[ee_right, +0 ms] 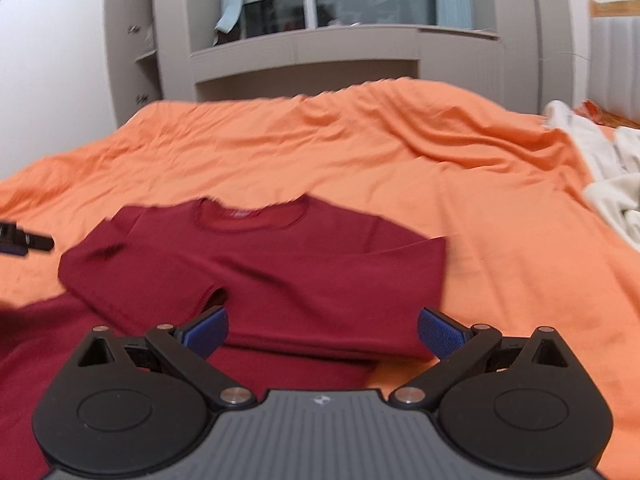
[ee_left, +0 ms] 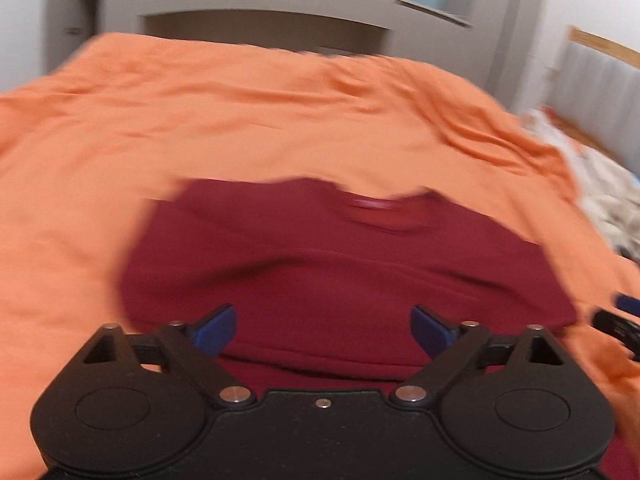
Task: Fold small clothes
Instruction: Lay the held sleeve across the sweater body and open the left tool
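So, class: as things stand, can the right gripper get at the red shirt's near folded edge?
Probably yes: the right gripper is open, the red shirt lies flat just ahead, and nothing sits between them.

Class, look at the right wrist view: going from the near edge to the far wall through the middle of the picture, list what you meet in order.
Open right gripper → dark red folded T-shirt → wrinkled orange bedsheet → grey shelving unit against the wall.
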Available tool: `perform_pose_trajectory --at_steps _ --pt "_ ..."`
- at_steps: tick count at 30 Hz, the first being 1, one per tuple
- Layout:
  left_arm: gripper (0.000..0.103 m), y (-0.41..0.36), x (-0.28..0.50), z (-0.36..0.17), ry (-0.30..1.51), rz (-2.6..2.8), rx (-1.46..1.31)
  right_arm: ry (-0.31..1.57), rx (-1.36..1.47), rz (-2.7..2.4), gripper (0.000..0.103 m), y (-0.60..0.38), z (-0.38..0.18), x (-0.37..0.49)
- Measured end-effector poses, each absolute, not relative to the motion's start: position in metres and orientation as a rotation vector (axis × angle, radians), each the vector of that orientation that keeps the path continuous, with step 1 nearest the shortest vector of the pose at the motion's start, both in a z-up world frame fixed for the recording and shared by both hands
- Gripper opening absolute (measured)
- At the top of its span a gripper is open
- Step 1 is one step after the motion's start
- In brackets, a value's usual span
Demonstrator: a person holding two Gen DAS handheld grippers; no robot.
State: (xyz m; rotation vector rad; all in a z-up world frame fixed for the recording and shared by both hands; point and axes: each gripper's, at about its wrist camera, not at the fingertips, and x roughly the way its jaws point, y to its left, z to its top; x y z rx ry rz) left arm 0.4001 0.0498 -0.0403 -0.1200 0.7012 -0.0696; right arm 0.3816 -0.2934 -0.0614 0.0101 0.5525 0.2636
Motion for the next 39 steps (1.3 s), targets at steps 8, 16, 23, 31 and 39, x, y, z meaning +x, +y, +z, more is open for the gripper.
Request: perform_pose_trajectory --at_steps 8,16,23,31,39 --pt "0.099 0.175 0.402 -0.05 0.682 0.153 -0.296 0.56 -0.147 0.355 0.103 -0.237 -0.065 0.393" --pt "0.084 0.22 0.437 -0.077 0.674 0.02 -0.486 0.546 -0.214 0.442 0.103 -0.197 -0.075 0.41" --pt "0.062 0.213 0.464 -0.102 0.782 -0.079 -0.476 0.613 -0.204 0.419 0.103 -0.183 -0.096 0.431" --pt "0.013 0.211 0.461 -0.094 0.878 -0.014 -0.459 0.63 -0.207 0.418 0.103 -0.183 -0.104 0.431" --pt "0.01 0.169 0.465 -0.075 0.909 0.142 -0.079 0.606 -0.231 0.402 0.103 -0.182 -0.1 0.425"
